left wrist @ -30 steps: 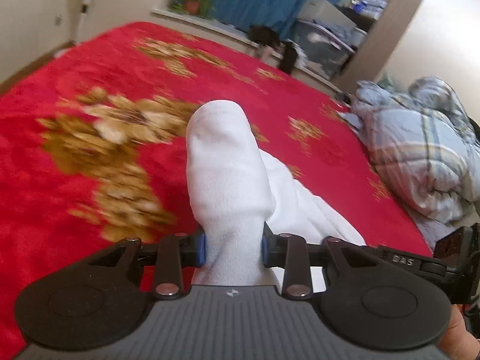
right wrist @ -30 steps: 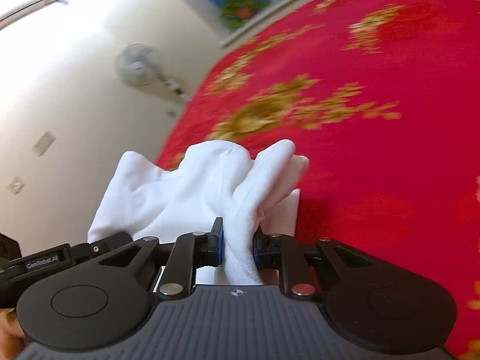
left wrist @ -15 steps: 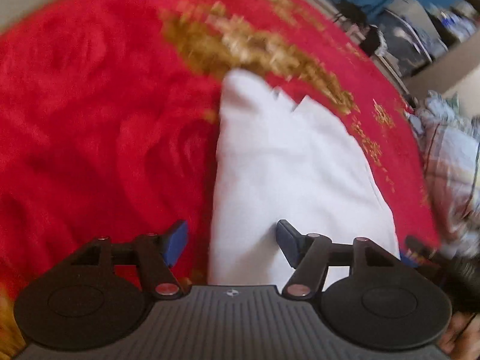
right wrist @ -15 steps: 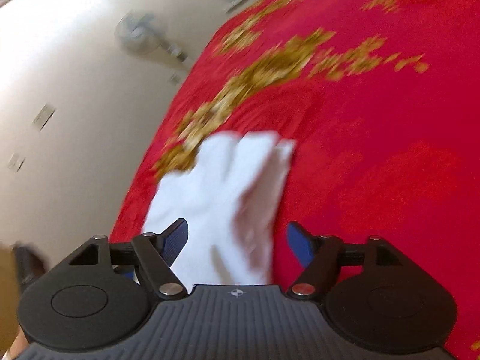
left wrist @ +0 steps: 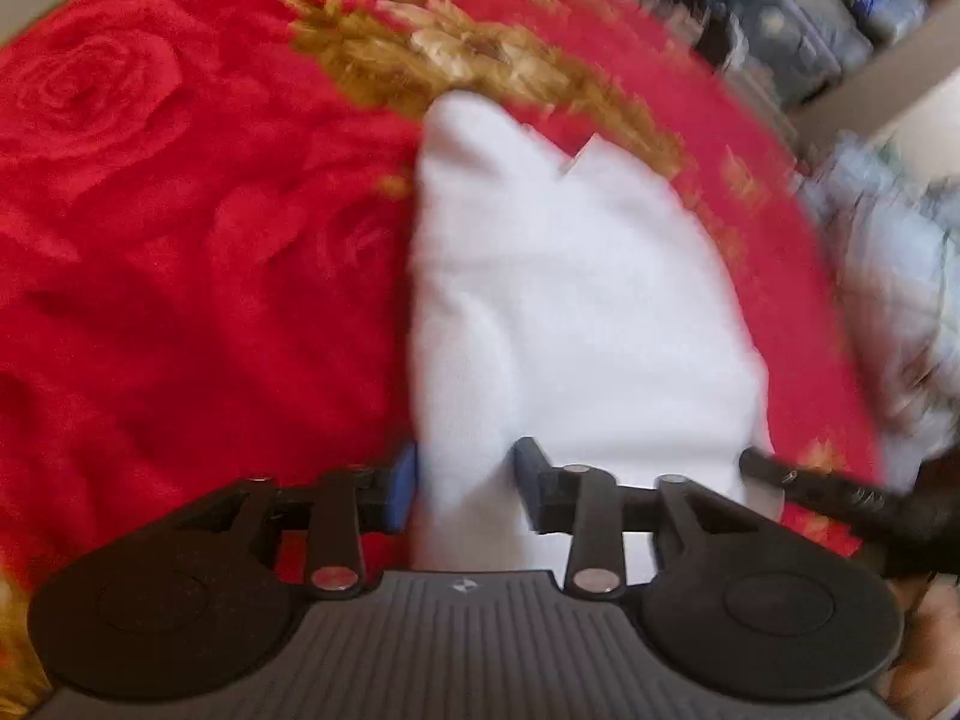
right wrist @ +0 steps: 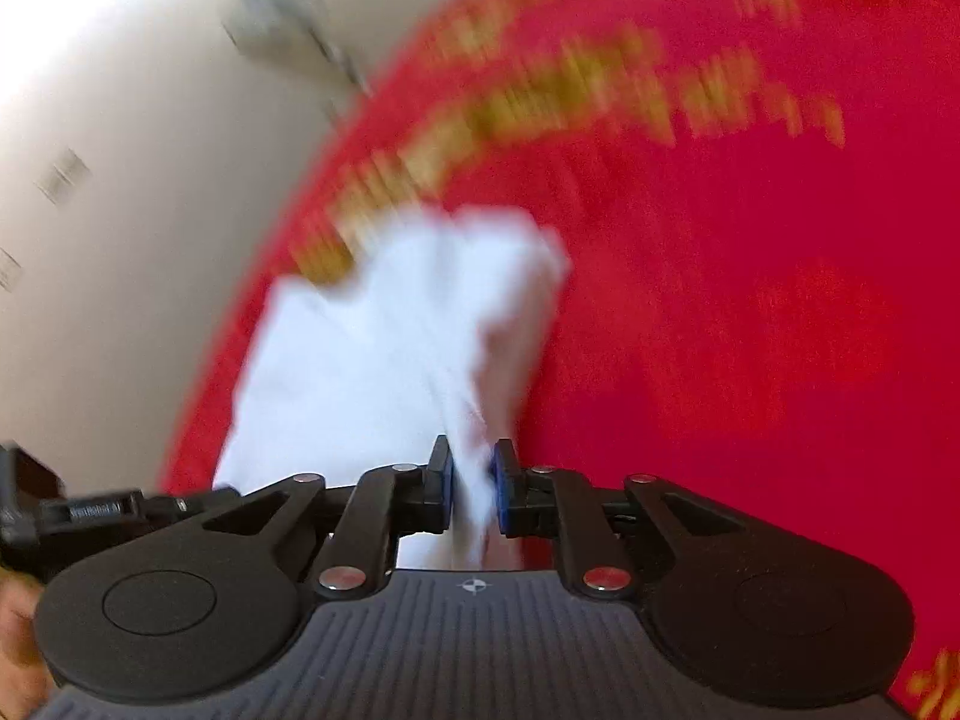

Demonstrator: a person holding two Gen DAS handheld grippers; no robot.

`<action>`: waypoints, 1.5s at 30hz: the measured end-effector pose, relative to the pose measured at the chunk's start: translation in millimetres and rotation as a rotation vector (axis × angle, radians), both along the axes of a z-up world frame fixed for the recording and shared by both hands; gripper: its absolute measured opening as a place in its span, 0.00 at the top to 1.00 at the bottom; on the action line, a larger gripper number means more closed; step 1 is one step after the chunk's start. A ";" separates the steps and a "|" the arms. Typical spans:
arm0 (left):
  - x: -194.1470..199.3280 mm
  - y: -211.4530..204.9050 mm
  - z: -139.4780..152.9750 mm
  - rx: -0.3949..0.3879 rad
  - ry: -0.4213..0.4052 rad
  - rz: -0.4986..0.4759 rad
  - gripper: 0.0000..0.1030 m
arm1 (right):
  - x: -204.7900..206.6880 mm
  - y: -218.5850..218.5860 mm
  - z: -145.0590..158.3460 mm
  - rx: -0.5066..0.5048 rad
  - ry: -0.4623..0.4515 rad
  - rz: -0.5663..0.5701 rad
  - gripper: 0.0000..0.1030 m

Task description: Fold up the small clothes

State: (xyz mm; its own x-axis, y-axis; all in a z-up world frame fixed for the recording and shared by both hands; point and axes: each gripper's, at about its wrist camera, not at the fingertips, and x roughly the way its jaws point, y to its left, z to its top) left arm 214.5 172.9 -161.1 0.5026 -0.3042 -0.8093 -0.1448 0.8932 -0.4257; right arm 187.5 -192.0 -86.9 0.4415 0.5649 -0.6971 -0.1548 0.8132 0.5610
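A small white garment (left wrist: 570, 300) lies on a red blanket with gold flowers (left wrist: 180, 240). In the left wrist view my left gripper (left wrist: 465, 483) is closed around a raised fold at the garment's near left edge. In the right wrist view the same white garment (right wrist: 384, 348) shows blurred, and my right gripper (right wrist: 471, 483) is shut tight on a pinched ridge of its near right edge. The right gripper's body shows at the right edge of the left wrist view (left wrist: 840, 498).
A bundled plaid quilt (left wrist: 888, 276) lies at the blanket's right side. Storage boxes (left wrist: 798, 30) stand beyond the bed's far edge. A cream wall (right wrist: 120, 210) with a fan runs along the left side in the right wrist view.
Both grippers held the garment a second ago, opened wide half a second ago with it laid flat, and have now closed on its near edge again. Both views are blurred by motion.
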 end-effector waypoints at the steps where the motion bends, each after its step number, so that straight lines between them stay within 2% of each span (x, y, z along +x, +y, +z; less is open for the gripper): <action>1: -2.3 1.0 6.0 -0.001 -0.022 0.002 0.56 | 0.0 2.7 -8.9 -0.033 0.030 -0.007 0.70; 4: -19.1 0.7 31.8 0.023 -0.154 -0.028 0.57 | -5.7 0.9 3.2 -0.041 -0.008 -0.019 0.65; 6: -23.9 -4.1 28.2 0.022 -0.143 -0.084 0.57 | -11.5 -2.1 13.6 -0.008 -0.051 -0.005 0.65; 8: -23.4 -14.2 7.2 0.105 -0.039 -0.130 0.55 | -13.3 0.6 9.2 -0.019 -0.044 0.033 0.64; 9: -24.4 -20.5 -4.6 0.173 0.004 -0.152 0.55 | -10.6 5.5 2.6 -0.067 -0.022 0.049 0.64; 11: -31.9 -32.6 0.4 0.260 -0.037 -0.193 0.54 | -14.1 8.0 -12.4 -0.157 0.015 0.083 0.64; 13: -46.1 -41.5 18.6 0.328 -0.114 -0.205 0.54 | -21.2 5.5 -4.4 -0.187 -0.011 0.063 0.63; 15: -63.8 -48.9 42.8 0.364 -0.193 -0.171 0.49 | -36.5 5.4 20.6 -0.246 -0.117 0.045 0.61; 16: -75.6 -51.9 53.7 0.369 -0.229 -0.154 0.40 | -45.5 4.9 34.4 -0.268 -0.174 0.036 0.59; 17: -88.7 -55.7 64.8 0.381 -0.266 -0.137 0.27 | -55.5 4.0 47.8 -0.282 -0.222 0.018 0.56; 19: -118.5 -67.4 85.6 0.431 -0.343 -0.098 0.13 | -80.8 2.2 75.3 -0.301 -0.315 -0.031 0.42; 21: -147.5 -80.9 103.6 0.476 -0.404 -0.053 0.13 | -112.4 0.0 99.1 -0.318 -0.403 -0.074 0.33; 25: -204.4 -102.1 125.8 0.486 -0.428 -0.004 0.08 | -166.2 4.1 121.0 -0.366 -0.505 -0.153 0.24; 27: -229.0 -110.8 125.2 0.444 -0.430 0.029 0.08 | -193.0 8.5 123.8 -0.365 -0.522 -0.179 0.18; 29: -247.9 -121.6 117.9 0.432 -0.416 0.046 0.08 | -214.0 14.1 116.0 -0.367 -0.512 -0.175 0.17; 32: -248.9 -132.6 95.4 0.441 -0.374 0.059 0.08 | -232.4 25.5 95.7 -0.379 -0.455 -0.149 0.17; 34: -246.5 -135.7 87.2 0.455 -0.339 0.061 0.08 | -227.2 36.4 83.5 -0.381 -0.426 -0.123 0.17; 38: -238.3 -134.6 83.3 0.443 -0.338 0.064 0.08 | -227.4 51.9 77.2 -0.392 -0.453 -0.070 0.17; 42: -226.4 -133.6 82.1 0.439 -0.340 0.070 0.08 | -226.1 58.3 78.6 -0.394 -0.466 -0.081 0.17; 45: -223.9 -136.0 82.9 0.464 -0.362 0.078 0.08 | -223.6 60.6 78.2 -0.397 -0.475 -0.080 0.17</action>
